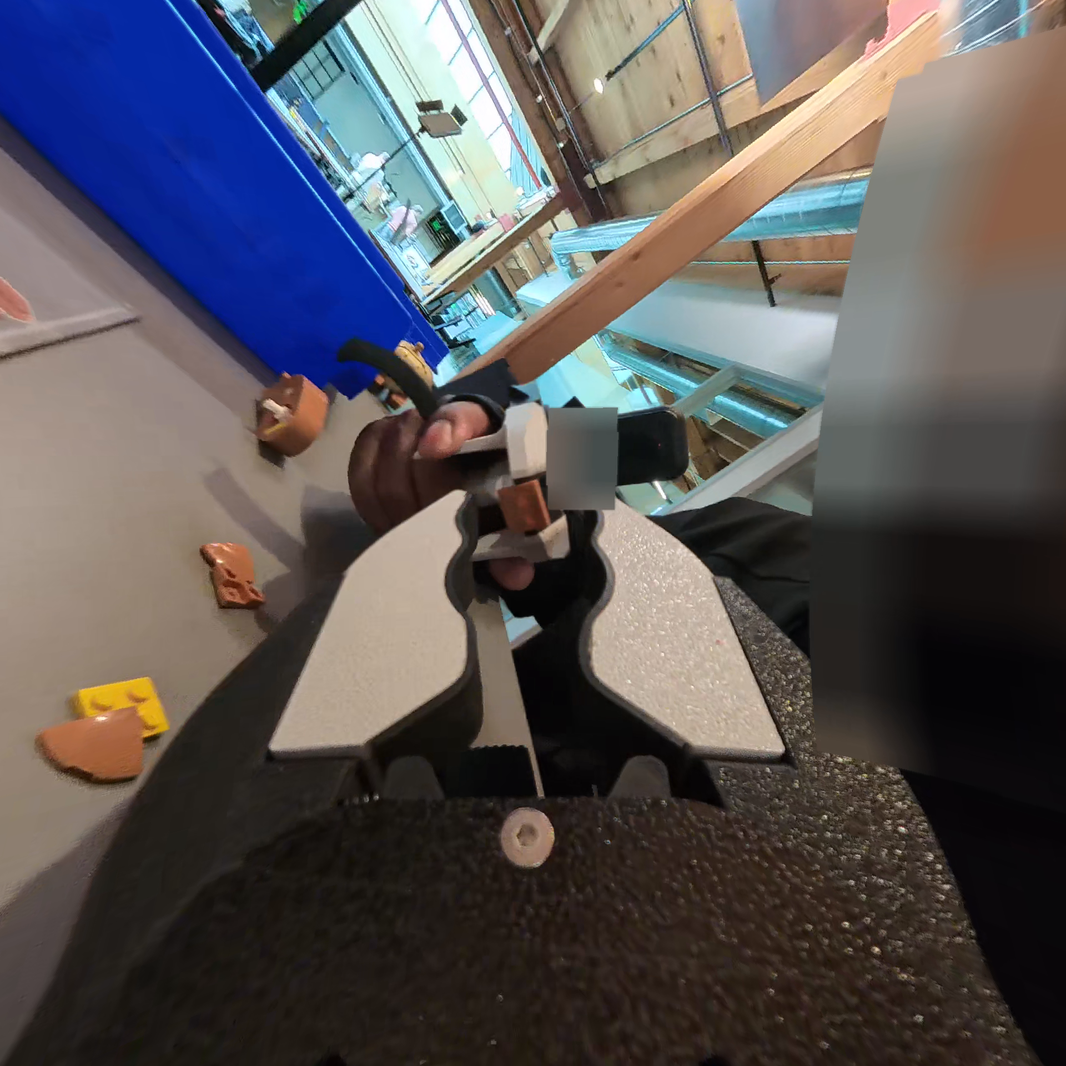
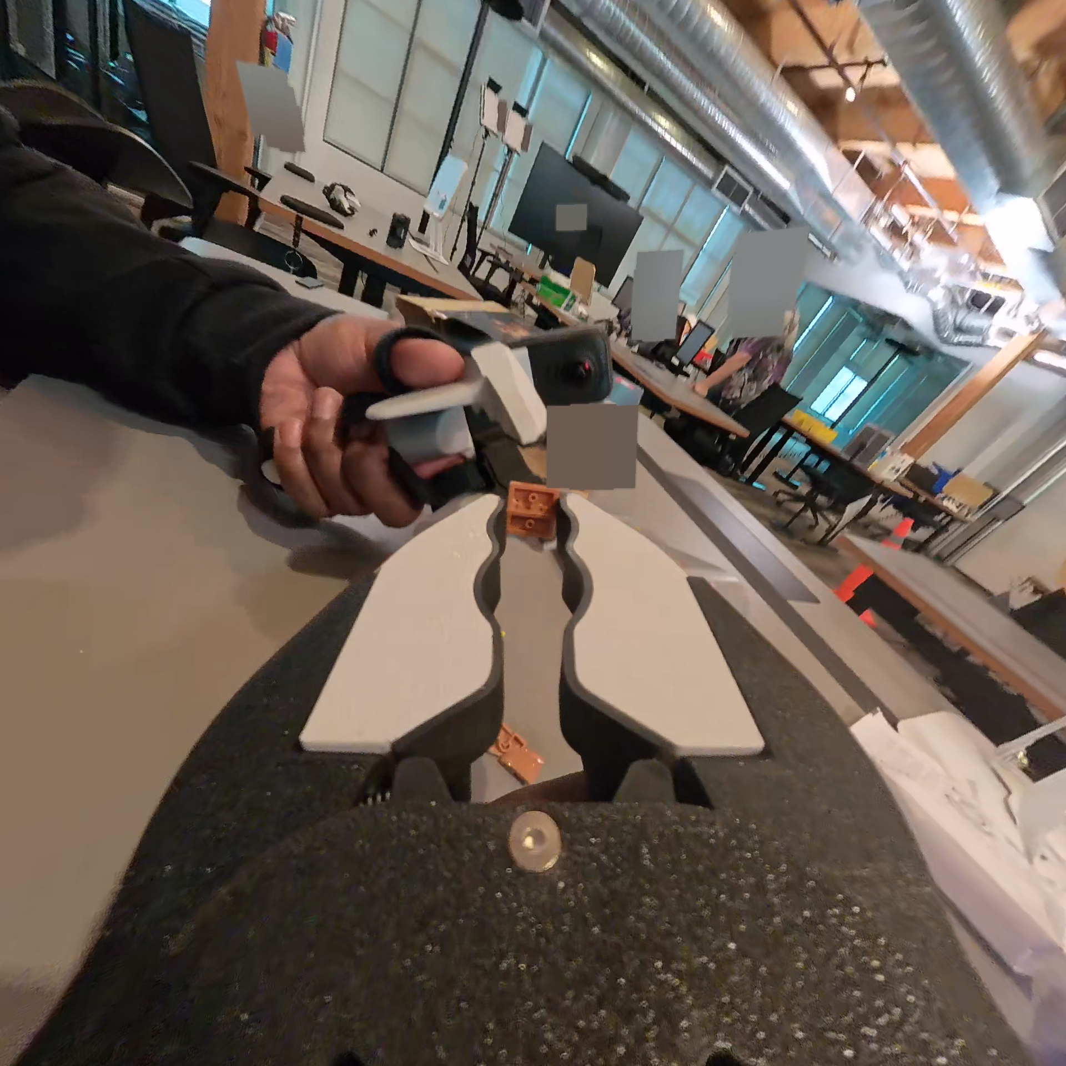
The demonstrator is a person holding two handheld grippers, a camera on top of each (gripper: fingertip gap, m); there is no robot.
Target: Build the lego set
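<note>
My right gripper (image 2: 532, 519) is shut on a small orange-brown brick (image 2: 532, 512), held at its fingertips above the grey table (image 2: 144, 605) with the hollow underside facing the camera. In the left wrist view the same brick (image 1: 522, 505) sits between the right gripper's white fingers (image 1: 519, 545). My left gripper (image 1: 530, 519) faces the right one, its jaws open. Its tips stand to either side of the right gripper's fingertips and the brick, without pressing on the brick. In the right wrist view the left gripper (image 2: 502, 461) comes in from the left, held by a hand (image 2: 323, 432).
Loose pieces lie on the table at the left: a brown block (image 1: 293, 412), a brown plate (image 1: 231, 574), a yellow brick (image 1: 130, 704) and a rounded brown piece (image 1: 92, 750). A blue bin (image 1: 173, 173) stands behind them. Another brown plate (image 2: 516, 753) lies under the right gripper. White papers (image 2: 952, 796) lie at the right.
</note>
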